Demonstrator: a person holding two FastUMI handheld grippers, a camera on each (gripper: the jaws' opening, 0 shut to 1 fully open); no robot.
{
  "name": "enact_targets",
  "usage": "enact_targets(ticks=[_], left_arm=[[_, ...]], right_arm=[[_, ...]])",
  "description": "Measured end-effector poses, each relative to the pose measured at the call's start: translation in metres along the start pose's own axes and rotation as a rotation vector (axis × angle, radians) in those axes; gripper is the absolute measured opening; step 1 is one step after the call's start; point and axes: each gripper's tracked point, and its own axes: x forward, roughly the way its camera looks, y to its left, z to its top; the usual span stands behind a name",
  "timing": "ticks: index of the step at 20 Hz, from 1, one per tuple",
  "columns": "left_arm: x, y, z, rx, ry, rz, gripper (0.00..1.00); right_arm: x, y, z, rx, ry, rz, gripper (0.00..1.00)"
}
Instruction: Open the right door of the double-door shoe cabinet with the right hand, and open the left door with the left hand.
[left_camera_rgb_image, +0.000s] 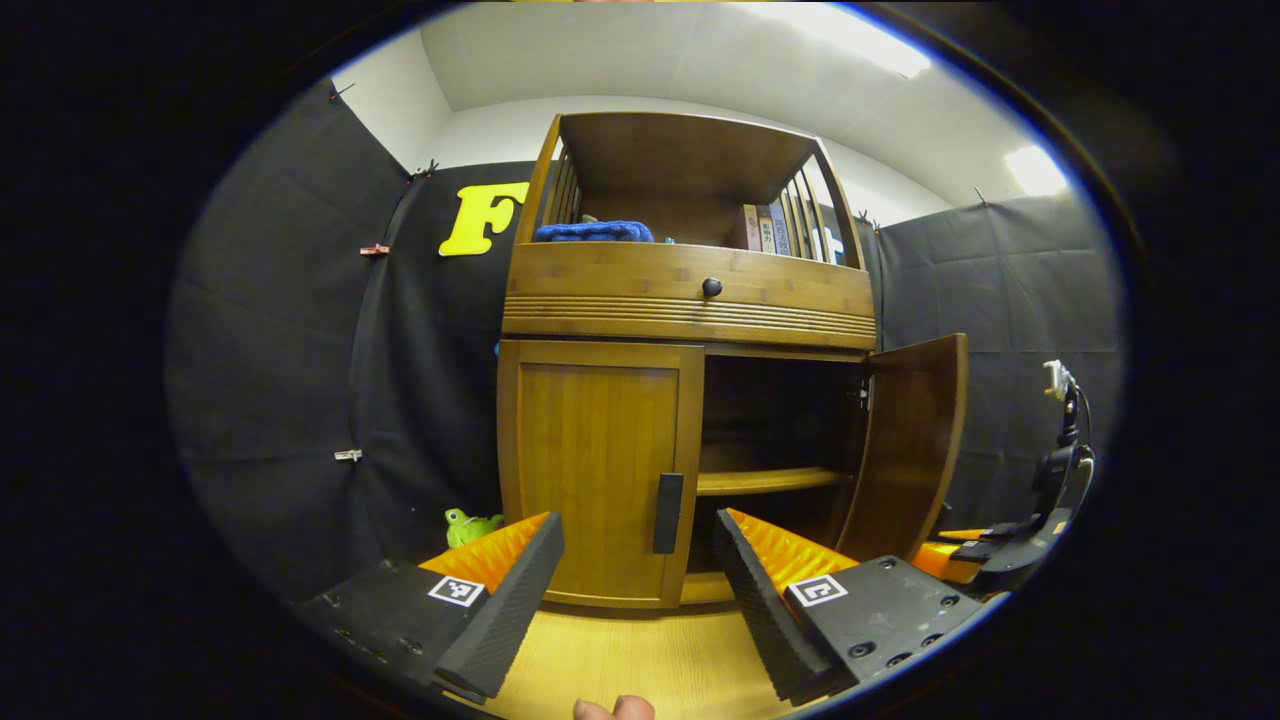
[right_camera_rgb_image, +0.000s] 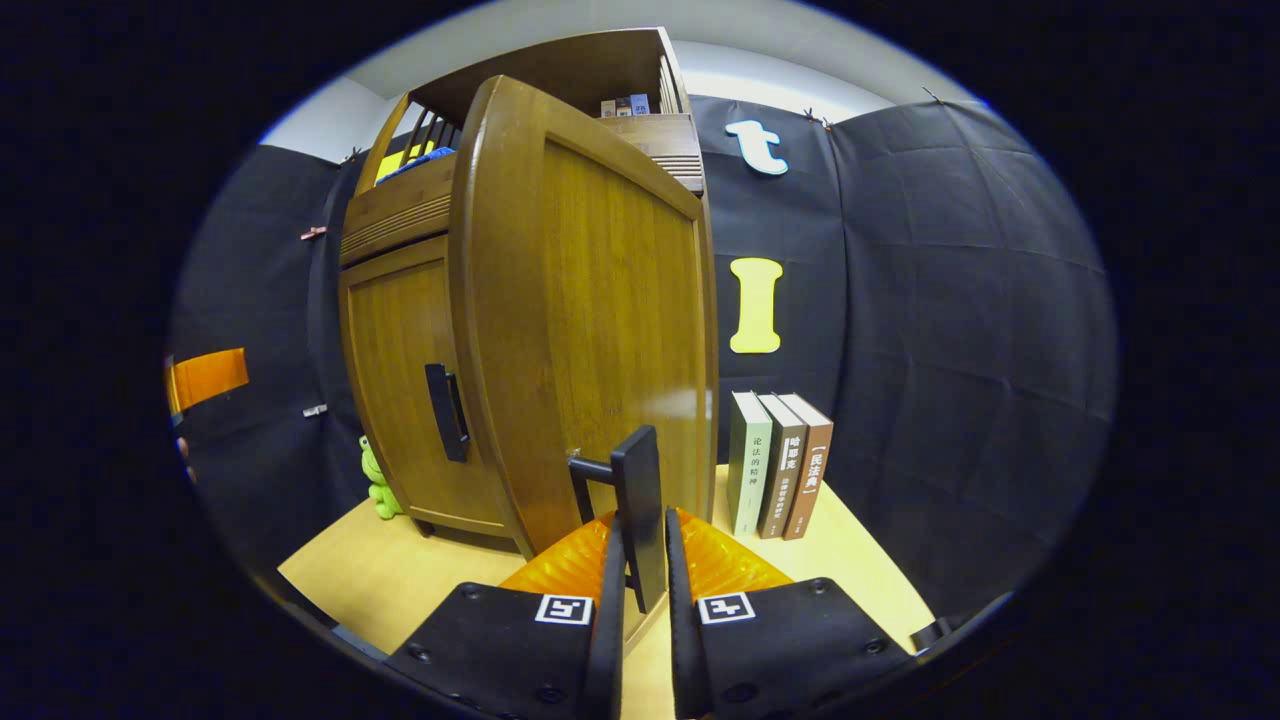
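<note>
The shoe cabinet (left_camera_rgb_image: 690, 300) stands on a pale wooden table (left_camera_rgb_image: 640, 660) against the black cloth wall (left_camera_rgb_image: 280, 380). Its right door (right_camera_rgb_image: 600, 320) is swung well open, showing a dark inside with a shelf (left_camera_rgb_image: 770, 481) across it. The right gripper (right_camera_rgb_image: 640, 600) is clamped on that door's black handle (right_camera_rgb_image: 640, 500), one finger on each side. The left door (left_camera_rgb_image: 595, 470) is closed, its black handle (left_camera_rgb_image: 668, 513) near the inner edge. The left gripper (left_camera_rgb_image: 640, 570) hangs in front of it with its fingers spread wide, touching nothing; the handle lies between them, farther off.

A small green toy frog (left_camera_rgb_image: 468, 525) sits on the table just beside the cabinet's left side, close to the cloth. Three books (right_camera_rgb_image: 780, 465) stand upright on the table past the open door, near the wall. Above the doors is a drawer (left_camera_rgb_image: 690, 285) with a round dark knob (left_camera_rgb_image: 711, 287), and on the open top shelf lie a blue cloth (left_camera_rgb_image: 593, 232) and what look like a few more books (left_camera_rgb_image: 765, 230), though they are small here. White ceiling lights (left_camera_rgb_image: 880, 45) glare overhead.
</note>
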Motion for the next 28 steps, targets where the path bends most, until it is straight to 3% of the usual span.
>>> enact_targets(ticks=[9, 10, 11, 19, 23, 24, 26, 28], left_arm=[[0.035, -0.024, -0.004, 0.009, 0.012, 0.013, 0.92], [0.038, -0.025, -0.003, 0.009, 0.011, 0.013, 0.92], [0.041, -0.028, -0.004, 0.010, 0.010, 0.011, 0.92], [0.065, -0.037, -0.008, 0.017, 0.005, -0.005, 0.92], [0.080, -0.043, -0.013, 0.023, 0.007, -0.019, 0.92], [0.084, -0.044, -0.014, 0.021, 0.009, -0.022, 0.92], [0.096, -0.044, -0.019, 0.018, 0.017, -0.020, 0.92], [0.109, -0.041, -0.025, 0.020, 0.024, -0.013, 0.95]], right_arm=[[-0.017, -0.058, 0.006, -0.052, -0.003, 0.000, 0.19], [-0.019, -0.065, 0.007, -0.044, -0.007, -0.006, 0.12], [-0.020, -0.072, 0.008, -0.032, -0.007, -0.008, 0.18], [-0.032, -0.118, 0.021, -0.017, -0.037, -0.092, 0.17], [-0.038, -0.114, 0.024, -0.023, -0.045, -0.094, 0.18], [-0.041, -0.113, 0.025, -0.030, -0.044, -0.101, 0.10], [-0.045, -0.121, 0.031, -0.039, -0.052, -0.143, 0.10], [-0.055, -0.129, 0.047, -0.050, -0.096, -0.203, 0.34]])
